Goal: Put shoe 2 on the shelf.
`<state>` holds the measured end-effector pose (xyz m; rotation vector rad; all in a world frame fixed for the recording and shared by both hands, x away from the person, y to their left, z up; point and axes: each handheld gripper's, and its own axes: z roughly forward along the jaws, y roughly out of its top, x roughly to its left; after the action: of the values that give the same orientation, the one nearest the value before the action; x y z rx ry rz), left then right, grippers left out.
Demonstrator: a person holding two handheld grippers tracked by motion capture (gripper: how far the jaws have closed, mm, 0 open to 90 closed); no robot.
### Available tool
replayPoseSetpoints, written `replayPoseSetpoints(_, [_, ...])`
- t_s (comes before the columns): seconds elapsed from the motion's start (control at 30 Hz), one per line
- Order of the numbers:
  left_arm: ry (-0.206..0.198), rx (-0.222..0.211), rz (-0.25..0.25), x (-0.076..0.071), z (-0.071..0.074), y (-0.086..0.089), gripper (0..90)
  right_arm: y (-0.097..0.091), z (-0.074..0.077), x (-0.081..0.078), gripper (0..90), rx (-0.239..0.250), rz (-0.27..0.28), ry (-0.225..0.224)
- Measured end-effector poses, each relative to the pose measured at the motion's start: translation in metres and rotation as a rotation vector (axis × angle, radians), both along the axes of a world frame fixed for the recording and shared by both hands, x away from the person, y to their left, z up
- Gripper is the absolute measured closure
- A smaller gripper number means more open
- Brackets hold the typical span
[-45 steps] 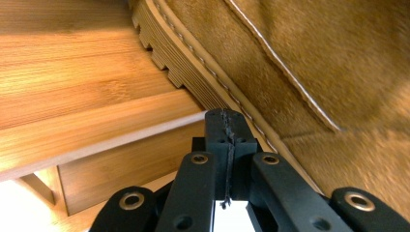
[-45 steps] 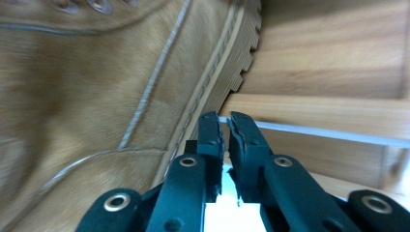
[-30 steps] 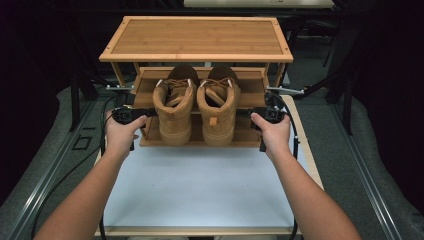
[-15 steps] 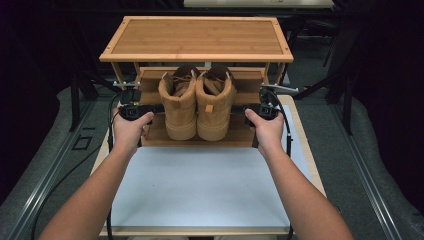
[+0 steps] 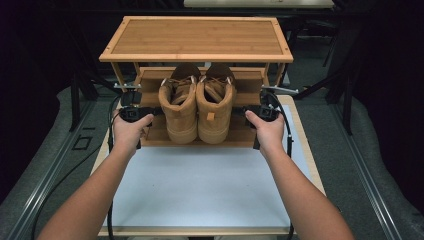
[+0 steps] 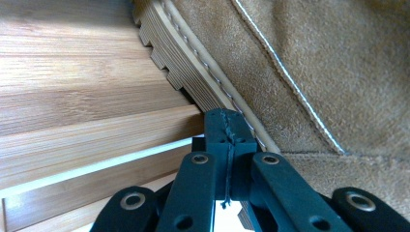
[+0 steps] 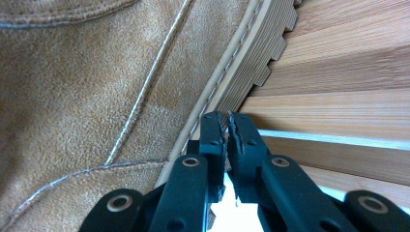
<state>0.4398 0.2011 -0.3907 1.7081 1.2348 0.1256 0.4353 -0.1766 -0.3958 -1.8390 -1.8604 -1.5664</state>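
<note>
Boots, tan suede pair, stand side by side on the lower shelf (image 5: 150, 135) of the bamboo rack (image 5: 196, 37), toes toward me, long axes front to back, top shelf overhanging their collars. My left gripper (image 6: 227, 126) presses the left boot (image 5: 180, 107) at its sole, jaws pressed together, empty. My right gripper (image 7: 226, 126) meets the right boot (image 5: 216, 105) likewise, jaws just parting a crack, nothing between.

A white table top (image 5: 210, 195) stands on grey floor (image 5: 380, 150); beyond it the room is dark, with black stands, perhaps tripod legs (image 5: 75, 95).
</note>
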Motion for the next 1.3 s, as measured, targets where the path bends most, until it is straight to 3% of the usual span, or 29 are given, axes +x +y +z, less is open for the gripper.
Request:
replayPoseSetpoints(0.23, [0.005,-0.004,-0.026,-0.005,0.000,0.003,89.1,-0.002,0.001,-0.006,83.2,0.003,0.015,-0.016])
replayPoseSetpoints(0.3, [0.006,0.009,-0.040,-0.012,0.001,0.004,88.7,-0.003,0.001,-0.009,83.0,0.002,0.018,-0.025])
replayPoseSetpoints(0.33, [0.005,0.007,-0.070,-0.022,0.000,0.005,89.3,-0.006,-0.001,-0.021,82.9,-0.001,0.028,-0.039])
replayPoseSetpoints(0.37, [0.005,0.007,-0.070,-0.022,0.000,0.005,89.3,-0.006,-0.001,-0.021,82.9,-0.001,0.028,-0.039])
replayPoseSetpoints(0.4, [0.004,0.016,-0.098,-0.034,-0.002,0.006,89.4,-0.007,-0.004,-0.031,84.1,-0.002,0.050,-0.038])
replayPoseSetpoints(0.47, [0.004,0.026,-0.114,-0.040,-0.005,0.006,89.5,-0.007,-0.007,-0.037,84.6,-0.004,0.060,-0.037])
replayPoseSetpoints(0.5, [0.002,0.045,-0.120,-0.048,-0.008,0.007,89.7,-0.006,-0.012,-0.048,85.8,-0.051,0.073,-0.043])
replayPoseSetpoints(0.63, [0.003,0.045,-0.140,-0.058,-0.013,0.009,89.8,-0.004,-0.019,-0.056,86.2,-0.058,0.095,-0.029])
replayPoseSetpoints(0.67, [-0.003,0.065,-0.142,-0.061,-0.016,0.008,89.8,0.000,-0.024,-0.059,86.3,-0.050,0.114,-0.026])
replayPoseSetpoints(0.73, [-0.007,0.084,-0.139,-0.062,-0.019,0.007,89.8,0.002,-0.026,-0.060,86.3,-0.050,0.117,-0.025])
replayPoseSetpoints(0.77, [-0.004,0.086,-0.137,-0.061,-0.021,0.006,89.8,0.005,-0.027,-0.060,86.3,-0.079,0.121,-0.017])
replayPoseSetpoints(0.83, [-0.002,0.076,-0.135,-0.060,-0.024,0.004,89.9,0.010,-0.031,-0.059,86.6,-0.066,0.124,-0.035])
replayPoseSetpoints(0.9, [0.000,0.064,-0.142,-0.060,-0.026,0.001,90.0,0.012,-0.030,-0.059,89.4,-0.080,0.124,-0.021])
replayPoseSetpoints(1.0, [-0.009,0.059,-0.135,-0.061,-0.023,0.000,90.0,0.013,-0.027,-0.061,90.0,-0.089,0.115,-0.026])
replayPoseSetpoints(1.07, [-0.008,0.036,-0.131,-0.061,-0.020,0.001,90.0,0.013,-0.026,-0.062,90.0,-0.041,0.109,-0.032])
replayPoseSetpoints(1.3, [-0.023,0.034,-0.126,-0.061,-0.007,0.001,90.0,0.013,-0.010,-0.062,90.0,-0.069,0.111,-0.040])
